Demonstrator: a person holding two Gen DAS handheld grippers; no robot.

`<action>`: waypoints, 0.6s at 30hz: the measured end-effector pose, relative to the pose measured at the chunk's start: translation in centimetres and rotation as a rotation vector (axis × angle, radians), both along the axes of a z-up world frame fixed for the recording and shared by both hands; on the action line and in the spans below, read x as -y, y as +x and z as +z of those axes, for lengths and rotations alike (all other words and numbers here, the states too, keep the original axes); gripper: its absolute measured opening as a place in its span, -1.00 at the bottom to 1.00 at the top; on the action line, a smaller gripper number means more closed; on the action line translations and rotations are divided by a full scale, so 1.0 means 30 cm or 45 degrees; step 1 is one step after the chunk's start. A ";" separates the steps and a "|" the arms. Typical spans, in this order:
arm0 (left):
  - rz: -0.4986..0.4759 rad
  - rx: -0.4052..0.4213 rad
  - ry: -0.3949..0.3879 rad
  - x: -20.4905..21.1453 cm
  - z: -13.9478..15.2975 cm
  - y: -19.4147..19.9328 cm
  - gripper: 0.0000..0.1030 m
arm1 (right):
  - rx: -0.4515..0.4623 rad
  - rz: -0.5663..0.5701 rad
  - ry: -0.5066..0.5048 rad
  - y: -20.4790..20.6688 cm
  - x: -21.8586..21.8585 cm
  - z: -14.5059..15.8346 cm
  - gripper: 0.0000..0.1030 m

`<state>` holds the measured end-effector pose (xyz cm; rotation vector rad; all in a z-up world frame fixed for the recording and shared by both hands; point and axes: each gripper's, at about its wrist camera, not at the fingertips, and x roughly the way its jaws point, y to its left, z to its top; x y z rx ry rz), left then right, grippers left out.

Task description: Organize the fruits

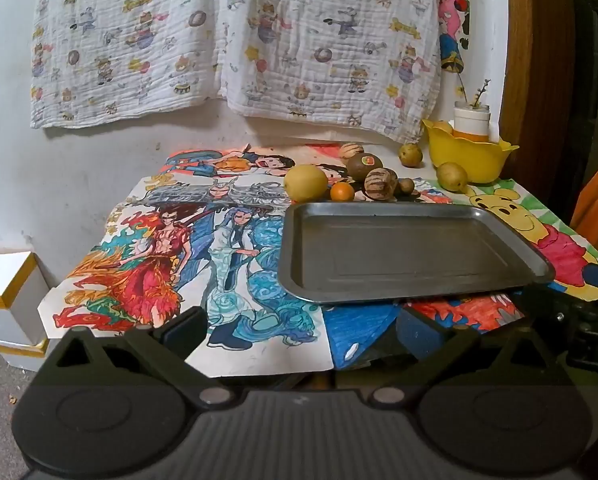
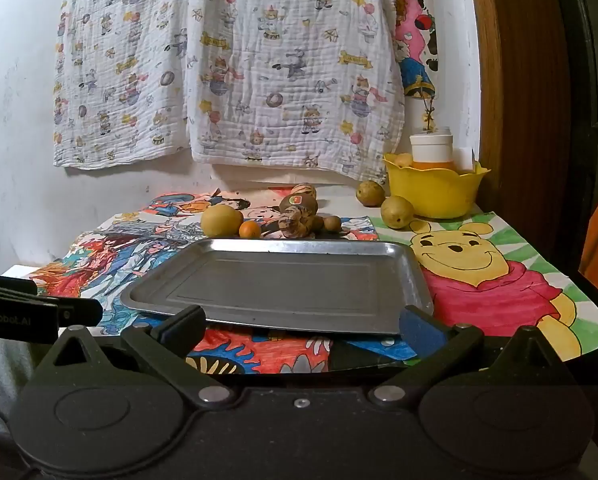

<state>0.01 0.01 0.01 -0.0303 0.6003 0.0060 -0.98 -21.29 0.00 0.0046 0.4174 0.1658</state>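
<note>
bare tray (image 2: pixel 283 284) — fruits (image 2: pixel 295 222) behind

tray (image 2: pixel 283 284) bare — fruits (image 2: pixel 295 216) crowd behind; bowl (image 2: pixel 431 196) far-right

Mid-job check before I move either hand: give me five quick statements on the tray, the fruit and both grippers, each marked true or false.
1. The metal tray holds no fruit. True.
2. The small orange fruit sits inside the yellow bowl. False: it lies on the table just behind the tray, beside the large yellow fruit.
3. The left gripper is shut on a fruit. False: its jaws stand wide open, holding nothing.
4. The right gripper is open with nothing held. True.
5. A white jar stands in the yellow bowl. True.
</note>
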 end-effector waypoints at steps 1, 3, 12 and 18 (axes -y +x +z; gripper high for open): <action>0.001 0.003 0.001 0.000 0.000 0.000 0.99 | 0.001 0.001 0.000 0.000 0.000 0.000 0.99; 0.002 0.002 0.002 0.000 0.000 0.000 0.99 | 0.003 0.001 0.000 -0.001 0.000 0.000 0.99; -0.001 0.000 0.001 0.000 0.000 0.000 0.99 | -0.001 0.000 0.000 0.000 -0.001 -0.001 0.99; -0.003 0.003 0.001 0.001 -0.001 -0.002 0.99 | -0.001 0.001 0.000 -0.001 -0.001 -0.001 0.99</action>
